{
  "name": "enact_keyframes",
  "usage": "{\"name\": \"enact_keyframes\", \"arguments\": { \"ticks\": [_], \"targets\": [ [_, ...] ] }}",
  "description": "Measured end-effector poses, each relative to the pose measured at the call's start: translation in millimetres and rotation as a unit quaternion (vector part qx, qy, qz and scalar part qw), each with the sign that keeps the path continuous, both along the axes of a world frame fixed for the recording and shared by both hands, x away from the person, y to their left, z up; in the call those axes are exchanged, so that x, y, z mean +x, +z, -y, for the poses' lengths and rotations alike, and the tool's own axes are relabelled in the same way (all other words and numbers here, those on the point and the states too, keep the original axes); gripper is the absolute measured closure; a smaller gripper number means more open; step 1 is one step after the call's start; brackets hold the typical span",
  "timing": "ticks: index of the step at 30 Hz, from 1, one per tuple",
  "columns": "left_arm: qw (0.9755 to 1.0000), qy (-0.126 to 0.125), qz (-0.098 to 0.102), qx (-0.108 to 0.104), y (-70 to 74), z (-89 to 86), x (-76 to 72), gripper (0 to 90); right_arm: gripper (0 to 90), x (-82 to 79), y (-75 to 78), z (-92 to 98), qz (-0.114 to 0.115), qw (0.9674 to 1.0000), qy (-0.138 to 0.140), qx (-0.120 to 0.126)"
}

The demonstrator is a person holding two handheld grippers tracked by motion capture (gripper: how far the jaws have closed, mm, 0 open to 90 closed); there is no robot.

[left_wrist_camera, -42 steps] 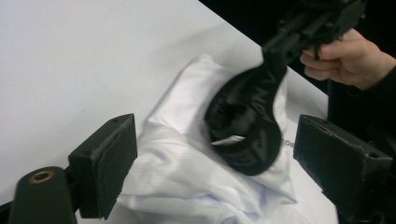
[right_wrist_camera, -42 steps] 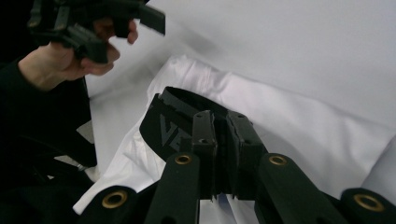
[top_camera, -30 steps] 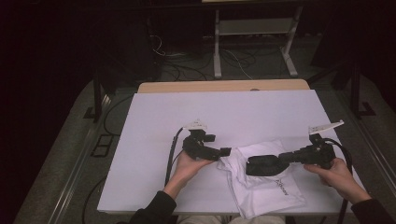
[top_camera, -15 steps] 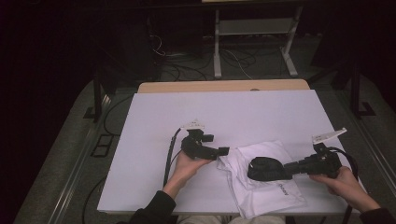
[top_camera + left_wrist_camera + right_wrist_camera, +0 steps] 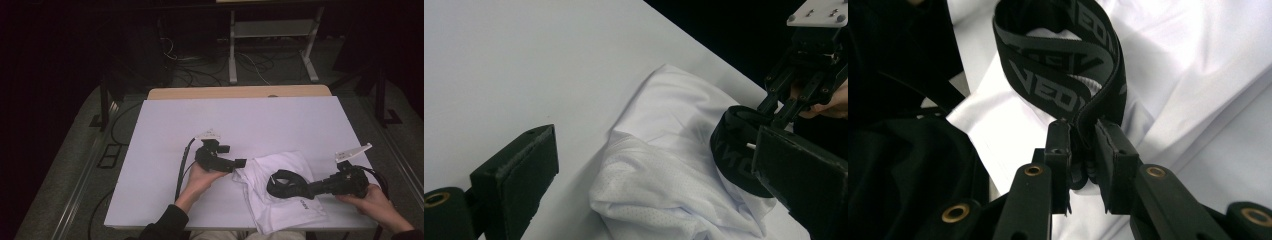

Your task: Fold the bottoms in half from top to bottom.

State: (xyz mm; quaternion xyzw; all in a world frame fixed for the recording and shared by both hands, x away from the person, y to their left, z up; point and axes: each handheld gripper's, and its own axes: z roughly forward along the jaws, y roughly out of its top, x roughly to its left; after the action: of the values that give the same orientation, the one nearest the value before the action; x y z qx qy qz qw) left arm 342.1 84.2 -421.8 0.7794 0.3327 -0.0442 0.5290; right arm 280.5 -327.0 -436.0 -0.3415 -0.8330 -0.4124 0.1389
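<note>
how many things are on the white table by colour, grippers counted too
white: 1, the garment
black: 3, the elastic band, the left gripper with jaws apart, the right gripper pinching the band
total: 4

The high view is dim, its far surroundings nearly black; the white surface (image 5: 250, 125) alone catches light. The gripper views are brighter, with near tool parts softly blurred.
</note>
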Motion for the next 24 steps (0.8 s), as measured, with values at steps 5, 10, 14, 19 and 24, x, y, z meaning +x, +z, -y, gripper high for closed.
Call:
{"name": "enact_keyframes", "arguments": {
  "ticks": [5,10,14,19,24],
  "targets": [
    [1.0000,-0.001,0.000,0.000,0.1,0.1,-0.2,4.1,74.6,-3.1,-1.4,-0.5,-0.001,0.9997,0.004,-0.024],
    [1.0000,-0.002,0.000,-0.001,0.3,-0.2,-0.1,4.1,63.2,-4.8,-3.5,-1.8,-0.007,0.9987,0.007,-0.050],
    [1.0000,-0.002,0.000,-0.001,0.4,-0.5,0.0,4.1,54.3,-3.4,2.0,-2.0,0.005,0.9985,0.005,-0.053],
    [1.0000,-0.002,0.002,-0.004,0.9,-0.9,0.0,4.1,43.8,6.7,17.9,1.4,0.027,0.9986,-0.014,-0.043],
    [1.0000,-0.003,0.003,-0.004,1.1,-1.3,0.0,4.1,42.1,20.5,30.6,0.9,0.041,0.9983,-0.025,-0.034]
  ]
}}
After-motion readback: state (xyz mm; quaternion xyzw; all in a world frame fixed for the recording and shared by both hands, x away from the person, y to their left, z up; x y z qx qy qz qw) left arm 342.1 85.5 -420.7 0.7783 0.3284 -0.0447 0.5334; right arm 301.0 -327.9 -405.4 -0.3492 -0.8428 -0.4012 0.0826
